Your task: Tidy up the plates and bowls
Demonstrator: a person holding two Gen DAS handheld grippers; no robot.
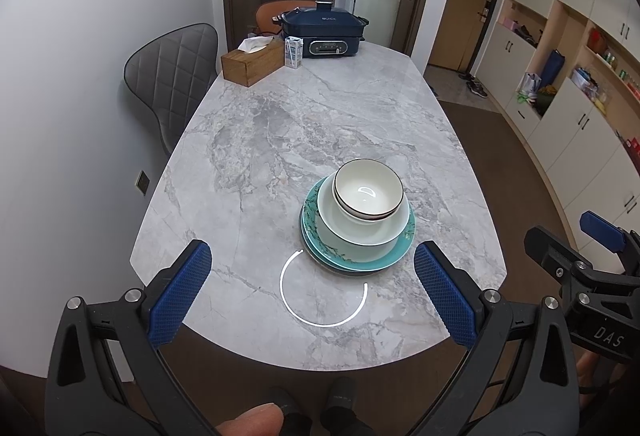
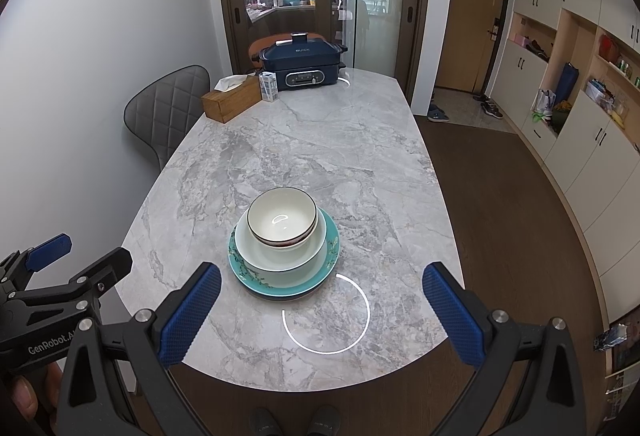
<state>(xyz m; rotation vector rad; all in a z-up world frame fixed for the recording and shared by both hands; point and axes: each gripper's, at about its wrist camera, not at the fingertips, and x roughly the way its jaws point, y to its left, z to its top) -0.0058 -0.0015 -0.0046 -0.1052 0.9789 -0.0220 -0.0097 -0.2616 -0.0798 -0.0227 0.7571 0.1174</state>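
Seen from the left wrist only: a fingertip [image 1: 250,421] at the bottom edge, and the right gripper [image 1: 592,256] entering at lower right, its blue pads partly cut off. Seen from the right wrist only: the left gripper [image 2: 60,260] at lower left, a hand [image 2: 28,392] gripping its handle, a second ring of reflected light by the far table corner, and shoes by the entry door [image 2: 470,12].

Stacked near the front edge of the grey marble table [image 1: 280,124]: two rimmed white bowls [image 1: 368,188] nested on a wider pale bowl [image 1: 360,228], all on teal floral plates [image 1: 360,258]. Just in front of the stack, a ring of reflected light [image 1: 324,288].

At the far end: a navy electric cooker [image 1: 324,32], a small carton [image 1: 294,52] and a wooden tissue box [image 1: 252,62]. Along the left side, a grey quilted chair [image 1: 172,72]; beyond, glass sliding doors onto a kitchen; to the right, white cabinets with open shelves [image 1: 560,68] over dark wood flooring.

Both grippers held low over the near table edge, aimed at the stack, clear of it. Left gripper [image 1: 312,290] fingers [image 1: 180,296] spread wide, empty; right gripper [image 2: 322,310] fingers [image 2: 452,314] likewise wide apart, holding nothing.
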